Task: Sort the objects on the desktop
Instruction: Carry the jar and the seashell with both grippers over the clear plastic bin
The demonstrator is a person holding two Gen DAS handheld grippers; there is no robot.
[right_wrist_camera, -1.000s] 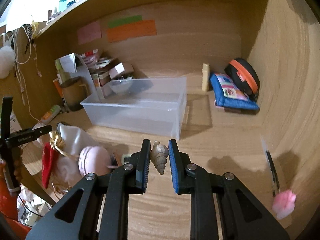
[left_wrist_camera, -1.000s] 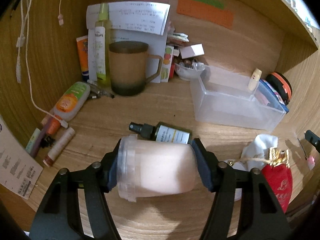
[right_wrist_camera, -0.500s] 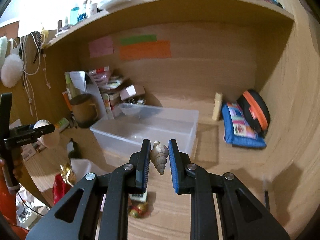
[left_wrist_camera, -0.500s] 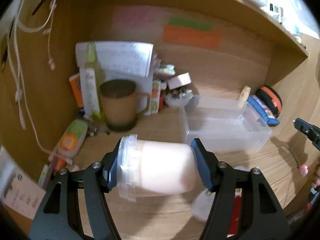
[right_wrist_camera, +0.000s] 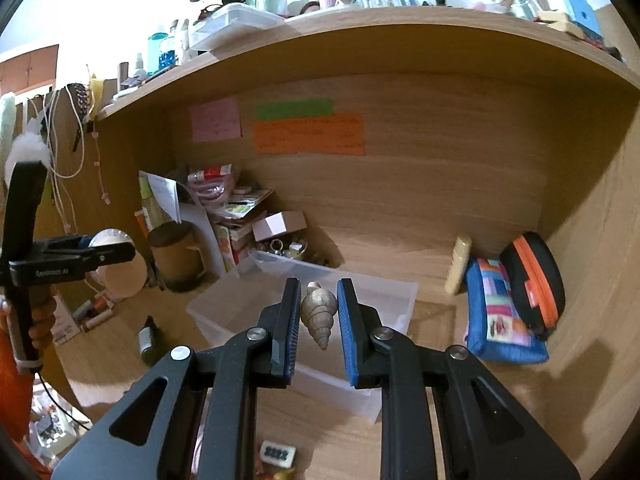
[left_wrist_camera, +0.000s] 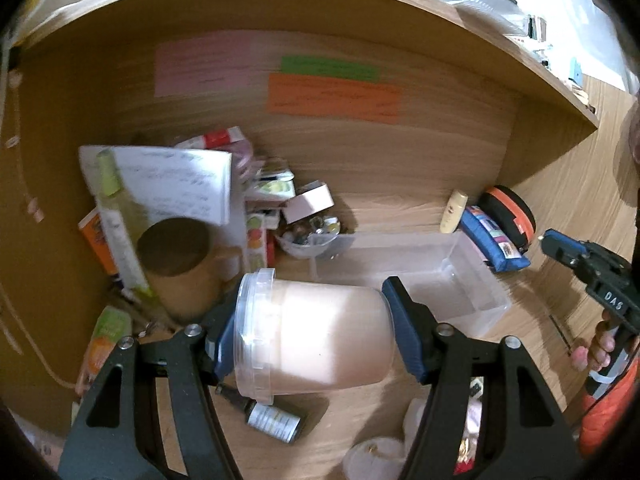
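Left gripper (left_wrist_camera: pixel 316 336) clamped on a pale pink jar (left_wrist_camera: pixel 320 336), held sideways in the air, clear lid toward its left pad. Right gripper (right_wrist_camera: pixel 319 322) closed on a small spiral shell (right_wrist_camera: pixel 318 314), tip pointing down.

Landmark: clear plastic bin (right_wrist_camera: pixel 384 300) on the desk. Both loads hang on its near side, above desk level. Brown mug (right_wrist_camera: pixel 176 256) left of the bin; blue pouch (right_wrist_camera: pixel 500 312) right of it. Orange note (right_wrist_camera: pixel 308 134) on the back wall behind.

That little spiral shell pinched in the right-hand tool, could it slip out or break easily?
Possibly both. The shell tapers to a point, so the right gripper's flat pads meet only its widest turns and it might twist or slip. It looks thin and hard, likely light, and could chip if dropped.
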